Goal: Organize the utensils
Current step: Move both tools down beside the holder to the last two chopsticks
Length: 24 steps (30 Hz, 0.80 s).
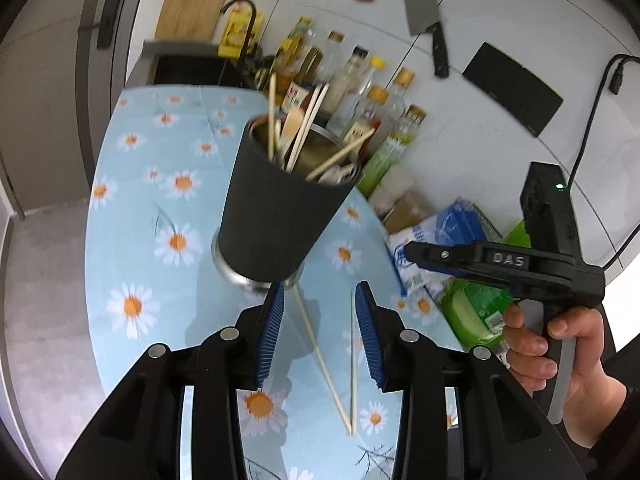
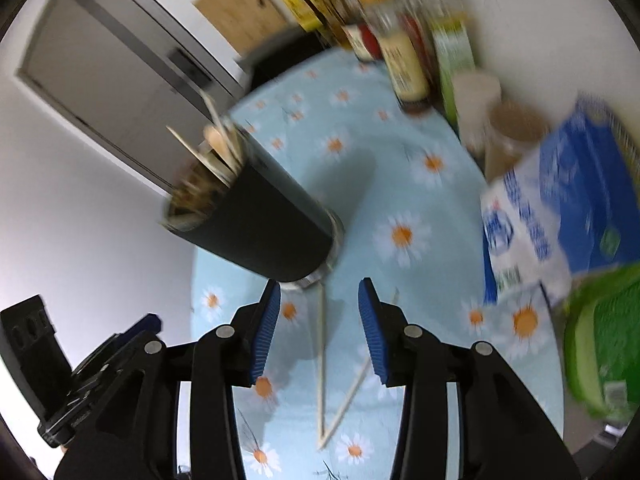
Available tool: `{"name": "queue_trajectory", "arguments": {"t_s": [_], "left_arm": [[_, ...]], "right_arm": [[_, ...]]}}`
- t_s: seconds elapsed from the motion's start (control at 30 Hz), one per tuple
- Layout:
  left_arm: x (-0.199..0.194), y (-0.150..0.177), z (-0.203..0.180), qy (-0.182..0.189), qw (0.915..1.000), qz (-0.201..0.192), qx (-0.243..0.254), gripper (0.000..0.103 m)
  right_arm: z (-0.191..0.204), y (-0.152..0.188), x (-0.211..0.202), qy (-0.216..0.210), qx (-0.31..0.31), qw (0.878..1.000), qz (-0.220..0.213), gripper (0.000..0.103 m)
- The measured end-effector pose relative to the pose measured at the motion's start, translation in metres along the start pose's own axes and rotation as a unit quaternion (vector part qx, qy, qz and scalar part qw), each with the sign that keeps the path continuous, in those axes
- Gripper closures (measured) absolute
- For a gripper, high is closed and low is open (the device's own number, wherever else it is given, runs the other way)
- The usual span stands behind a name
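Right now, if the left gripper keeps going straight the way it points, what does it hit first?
Most likely the two loose chopsticks lying in a V on the daisy tablecloth, directly between the left gripper's open jaws. The black utensil cup stands just beyond; depth is hard to judge.

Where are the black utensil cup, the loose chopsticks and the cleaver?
black utensil cup point(image 1: 276, 216), left wrist view, middle of its black side wall.
loose chopsticks point(image 1: 320, 354), left wrist view, shaft of the longer stick on the tablecloth.
cleaver point(image 1: 422, 4), left wrist view, flat of the blade on the wall.

We see bare counter point(image 1: 132, 208) left of the cup point(image 1: 276, 216); bottles point(image 1: 372, 104) and bags point(image 1: 440, 240) crowd the right edge.
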<state>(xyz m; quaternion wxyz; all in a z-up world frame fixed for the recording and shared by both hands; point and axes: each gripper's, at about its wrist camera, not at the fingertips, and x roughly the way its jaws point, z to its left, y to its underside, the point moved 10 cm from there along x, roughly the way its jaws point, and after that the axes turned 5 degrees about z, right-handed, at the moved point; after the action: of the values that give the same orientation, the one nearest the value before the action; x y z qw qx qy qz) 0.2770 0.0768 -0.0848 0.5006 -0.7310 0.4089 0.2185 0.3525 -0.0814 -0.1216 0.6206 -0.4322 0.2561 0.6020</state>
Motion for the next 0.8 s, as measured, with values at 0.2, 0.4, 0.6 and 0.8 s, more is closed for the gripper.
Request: {"name": "queue_trajectory", "arguments": {"t_s": [0.2, 0.4, 0.6, 0.8], "left_arm": [[0.012, 0.021, 0.016, -0.001, 0.9996, 0.022, -0.017, 0.067], [0.026, 0.047, 0.034, -0.008, 0.998, 0.055, -0.031, 0.067], [0.029, 0.059, 0.049, -0.009, 0.9966, 0.07, -0.043, 0.067], [0.03, 0.066, 0.059, -0.007, 0.9956, 0.081, -0.047, 0.067]], "right_arm": [[-0.023, 0.03, 0.046, 0.041, 0.055, 0.994, 0.089, 0.062], [-0.038, 0.046, 0.073, 0.088, 0.082, 0.983, 0.14, 0.071], [-0.04, 0.055, 0.086, 0.111, 0.11, 0.974, 0.162, 0.078], [-0.039, 0.056, 0.097, 0.141, 0.112, 0.968, 0.173, 0.084]]}}
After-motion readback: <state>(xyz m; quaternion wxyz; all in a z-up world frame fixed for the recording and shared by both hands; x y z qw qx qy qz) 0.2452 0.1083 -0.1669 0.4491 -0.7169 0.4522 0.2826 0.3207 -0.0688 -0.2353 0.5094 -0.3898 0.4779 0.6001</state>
